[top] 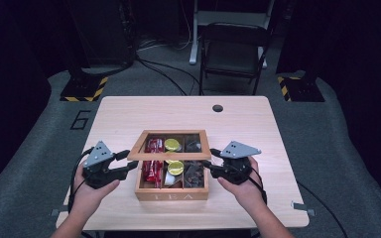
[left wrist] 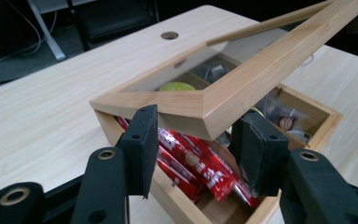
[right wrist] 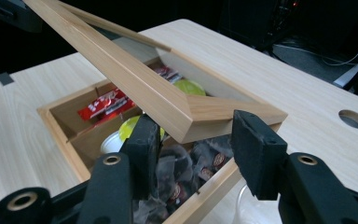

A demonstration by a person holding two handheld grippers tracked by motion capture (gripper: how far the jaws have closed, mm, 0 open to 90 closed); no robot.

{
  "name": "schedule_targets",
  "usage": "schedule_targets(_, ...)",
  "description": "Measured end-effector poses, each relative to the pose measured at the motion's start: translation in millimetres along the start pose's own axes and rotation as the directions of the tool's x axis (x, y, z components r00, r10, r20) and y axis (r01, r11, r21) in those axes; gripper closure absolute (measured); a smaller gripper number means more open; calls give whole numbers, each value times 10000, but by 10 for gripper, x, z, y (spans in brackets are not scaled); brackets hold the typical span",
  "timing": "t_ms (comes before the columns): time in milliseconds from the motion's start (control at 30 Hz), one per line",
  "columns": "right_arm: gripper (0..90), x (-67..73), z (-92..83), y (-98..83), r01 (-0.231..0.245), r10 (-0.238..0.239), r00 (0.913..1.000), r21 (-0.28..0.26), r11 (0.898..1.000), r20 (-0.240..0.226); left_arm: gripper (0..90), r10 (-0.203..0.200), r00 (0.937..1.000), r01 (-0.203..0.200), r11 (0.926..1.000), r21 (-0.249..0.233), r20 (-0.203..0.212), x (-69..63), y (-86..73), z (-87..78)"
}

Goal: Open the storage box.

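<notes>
While the glass-paned lid [top: 169, 144] hangs tilted above the wooden tea box [top: 172, 191] at the middle of the high view, its front edge is raised and its far edge sits low toward the back of the box, so the move ahead turns on that hinge line running left to right across the frame. You hold one front corner in each tool: the left tool [top: 125, 163] at the lid's lower-left corner, the right tool [top: 209, 165] at its lower-right. Both stand equally near, and the lid's long axis spans the gap between them.

Your left tool view shows the corner of the frame [left wrist: 205, 116] seated between the pads, clenched on the wood, with red packets [left wrist: 196, 163] lying below in the box. Your right tool view shows its pads straddling the opposite corner [right wrist: 214, 119], gripping it, over dark tea bags [right wrist: 186, 168] and a yellow-green cup [right wrist: 130, 127]. From above, those pad contacts are too small to read, though that view alone gives you the box squarely on the counter [top: 129, 114].
</notes>
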State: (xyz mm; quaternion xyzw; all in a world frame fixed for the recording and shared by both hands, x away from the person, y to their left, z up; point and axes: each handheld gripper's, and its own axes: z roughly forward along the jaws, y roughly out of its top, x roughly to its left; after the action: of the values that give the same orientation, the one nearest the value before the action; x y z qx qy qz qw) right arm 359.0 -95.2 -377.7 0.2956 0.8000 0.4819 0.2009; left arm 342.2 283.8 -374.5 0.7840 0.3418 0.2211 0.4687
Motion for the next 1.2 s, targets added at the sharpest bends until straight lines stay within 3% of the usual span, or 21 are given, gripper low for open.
schedule_targets(233, 529, -63, 9, 129, -68, 68, 10000, -71, 10000, 38, 500, -154, 9999, 153, 9998, -160, -37, 54, 79, 24)
schedule_targets(300, 529, -77, 13, 159, -100, 101, 9999, -25, 9999, 87, 473, -215, 9992, 209, 9996, -180, -336, 88, 75, 73)
schedule_targets(700, 528, -153, 38, 281, -234, 234, 9997, -34, 9997, 87, 458, -447, 9972, 435, 9988, -212, -601, 157, 148, 265)
schedule_targets(933, 529, -183, 66, 337, -267, 265, 9995, 94, 9996, 154, 504, -669, 9934, 636, 9973, -381, -928, 189, 201, 324)
schedule_targets(1200, 530, -235, 82, 388, -316, 317, 9994, -73, 9995, 107, 543, -518, 9928, 477, 9981, -403, -1078, 215, 256, 327)
